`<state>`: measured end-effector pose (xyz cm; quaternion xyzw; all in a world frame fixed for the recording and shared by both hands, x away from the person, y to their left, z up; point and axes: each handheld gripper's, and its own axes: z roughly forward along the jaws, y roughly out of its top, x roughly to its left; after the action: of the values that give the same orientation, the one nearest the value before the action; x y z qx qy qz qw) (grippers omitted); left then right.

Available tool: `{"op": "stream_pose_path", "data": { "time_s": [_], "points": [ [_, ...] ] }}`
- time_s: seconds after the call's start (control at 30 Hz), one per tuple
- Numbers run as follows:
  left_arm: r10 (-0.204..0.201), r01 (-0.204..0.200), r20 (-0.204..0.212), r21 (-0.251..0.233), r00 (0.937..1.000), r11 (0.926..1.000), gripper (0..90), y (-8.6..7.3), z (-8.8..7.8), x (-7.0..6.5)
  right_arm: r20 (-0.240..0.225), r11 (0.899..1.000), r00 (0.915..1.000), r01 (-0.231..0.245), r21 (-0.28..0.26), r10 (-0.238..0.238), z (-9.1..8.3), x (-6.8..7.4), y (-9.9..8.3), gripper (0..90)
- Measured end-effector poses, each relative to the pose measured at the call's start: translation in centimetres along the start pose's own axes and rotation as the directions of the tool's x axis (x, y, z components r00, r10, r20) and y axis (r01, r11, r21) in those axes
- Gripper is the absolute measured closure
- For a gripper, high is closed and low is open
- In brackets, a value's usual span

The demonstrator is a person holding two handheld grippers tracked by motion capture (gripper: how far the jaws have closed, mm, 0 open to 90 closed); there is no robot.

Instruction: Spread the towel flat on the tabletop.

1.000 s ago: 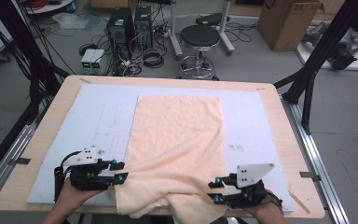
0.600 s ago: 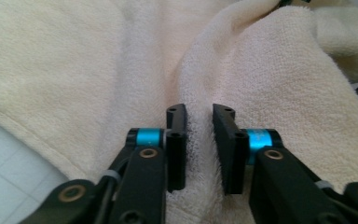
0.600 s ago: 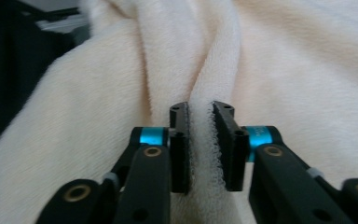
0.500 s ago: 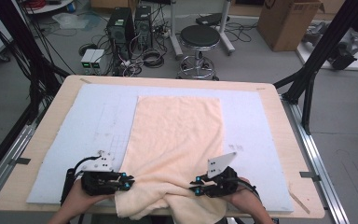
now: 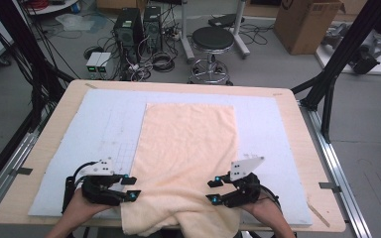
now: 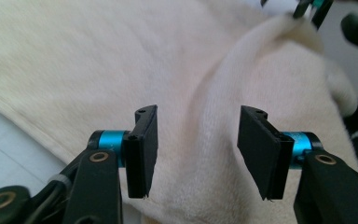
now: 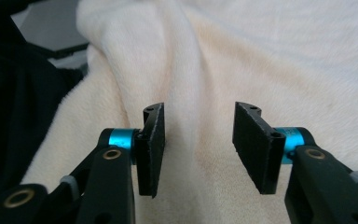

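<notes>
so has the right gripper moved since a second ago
Yes. In the high view the right gripper has slid inward along the near edge of the cream terry towel; its jaws, just opening, stand apart over the towel.

left claw (image 5: 133, 187): jaws closed half a second ago, now just reopened, towel (image 5: 188, 144) lying loose between them | right claw (image 5: 214, 190): moved inward along the near hem since a second ago, jaws reopened, towel ridge between, unpinched
</notes>
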<state>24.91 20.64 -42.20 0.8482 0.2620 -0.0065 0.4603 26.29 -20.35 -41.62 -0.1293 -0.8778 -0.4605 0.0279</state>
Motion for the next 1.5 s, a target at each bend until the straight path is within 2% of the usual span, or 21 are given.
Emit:
{"op": "stream_pose_path", "data": {
  "time_s": [0.03,0.1,0.17,0.2,0.23,0.3,0.37,0.47,0.57,0.63,0.73,0.8,0.87,0.97,1.0,1.03,1.13,1.27,1.37,1.4,1.5],
  "points": [
    [0.009,-0.009,0.011,0.012,0.9999,0.9999,54.4,-0.1,0.3,0.0,-0.008,1.000,1.0000,0.001,0.013,-0.001,0.4,-0.1,0.0,53.2],
    [0.034,-0.034,0.003,0.032,0.9994,0.9989,68.6,-0.2,0.6,-0.1,-0.026,0.999,0.9996,0.010,0.040,-0.009,1.0,-0.1,0.0,58.2],
    [0.032,-0.031,-0.005,0.013,0.9995,0.9994,78.3,0.0,0.6,0.0,-0.035,0.997,0.9991,0.025,0.078,-0.023,1.6,-0.2,0.1,71.6],
    [0.026,-0.026,-0.019,-0.004,0.9995,0.9997,79.8,0.1,0.5,0.2,-0.043,0.995,0.9986,0.034,0.093,-0.030,1.7,-0.3,0.1,79.0],
    [0.007,-0.008,-0.034,-0.028,0.9994,0.9996,80.9,0.2,0.3,0.5,-0.034,0.994,0.9987,0.041,0.100,-0.038,1.8,-0.4,0.2,81.8],
    [-0.025,0.021,-0.056,-0.065,0.9981,0.9977,81.7,0.6,0.2,1.2,0.017,0.994,0.9988,0.043,0.099,-0.045,1.6,-0.8,0.6,83.6],
    [-0.027,0.018,-0.107,-0.090,0.9939,0.9958,82.0,1.5,0.4,1.9,0.081,0.995,0.9953,0.046,0.085,-0.053,1.2,-1.5,1.4,84.1],
    [-0.045,0.022,-0.184,-0.127,0.9819,0.9917,82.3,3.3,1.0,3.6,0.176,0.995,0.9827,0.044,0.088,-0.059,1.0,-3.3,3.1,84.2],
    [-0.067,0.026,-0.250,-0.161,0.9660,0.9865,82.2,5.2,1.8,5.8,0.223,0.998,0.9749,-0.007,0.067,-0.008,1.3,-6.1,4.0,84.0],
    [-0.075,0.028,-0.297,-0.158,0.9520,0.9870,82.2,6.2,2.8,7.1,0.252,0.998,0.9671,-0.046,0.044,0.034,1.4,-7.9,4.2,84.0],
    [-0.113,0.066,-0.322,-0.152,0.9398,0.9862,79.6,7.1,4.2,8.9,0.282,0.996,0.9556,-0.093,0.015,0.085,1.7,-10.0,4.0,82.1],
    [-0.128,0.085,-0.337,-0.137,0.9327,0.9869,72.0,7.2,4.6,9.7,0.300,0.993,0.9477,-0.117,0.003,0.110,2.0,-10.8,3.7,75.8],
    [-0.127,0.085,-0.331,-0.141,0.9351,0.9865,65.7,7.0,4.2,9.9,0.296,0.992,0.9466,-0.128,-0.014,0.127,1.9,-11.0,3.4,69.6],
    [-0.122,0.071,-0.310,-0.169,0.9429,0.9830,60.3,6.9,2.6,9.7,0.290,0.992,0.9490,-0.112,-0.057,0.124,0.8,-10.1,3.7,66.3],
    [-0.114,0.061,-0.283,-0.187,0.9522,0.9804,59.1,6.8,1.8,9.3,0.273,0.992,0.9546,-0.099,-0.082,0.118,0.3,-9.7,3.9,65.1],
    [-0.103,0.050,-0.267,-0.198,0.9580,0.9789,59.0,6.7,1.3,9.0,0.249,0.991,0.9622,-0.087,-0.104,0.111,-0.1,-8.9,4.2,63.3],
    [-0.051,0.002,-0.226,-0.212,0.9728,0.9774,56.1,6.0,-0.3,7.1,0.214,0.995,0.9749,-0.043,-0.092,0.062,-0.4,-6.6,4.6,59.2],
    [0.009,-0.046,-0.187,-0.197,0.9823,0.9794,54.3,4.3,-1.4,4.4,0.168,0.999,0.9857,0.001,-0.054,0.009,0.0,-3.2,4.0,55.5],
    [0.037,-0.064,-0.162,-0.171,0.9862,0.9832,52.1,2.4,-1.6,2.5,0.137,0.999,0.9906,0.016,-0.051,-0.009,0.4,-0.9,3.2,51.7],
    [0.050,-0.075,-0.162,-0.155,0.9856,0.9850,51.3,1.8,-1.6,1.9,0.122,0.998,0.9924,0.017,-0.052,-0.011,0.5,-0.2,2.9,50.6],
    [0.071,-0.089,-0.136,-0.133,0.9881,0.9871,49.8,0.1,-1.5,0.6,0.071,0.998,0.9973,0.022,-0.054,-0.018,0.8,1.7,1.9,47.3]
  ]
}}
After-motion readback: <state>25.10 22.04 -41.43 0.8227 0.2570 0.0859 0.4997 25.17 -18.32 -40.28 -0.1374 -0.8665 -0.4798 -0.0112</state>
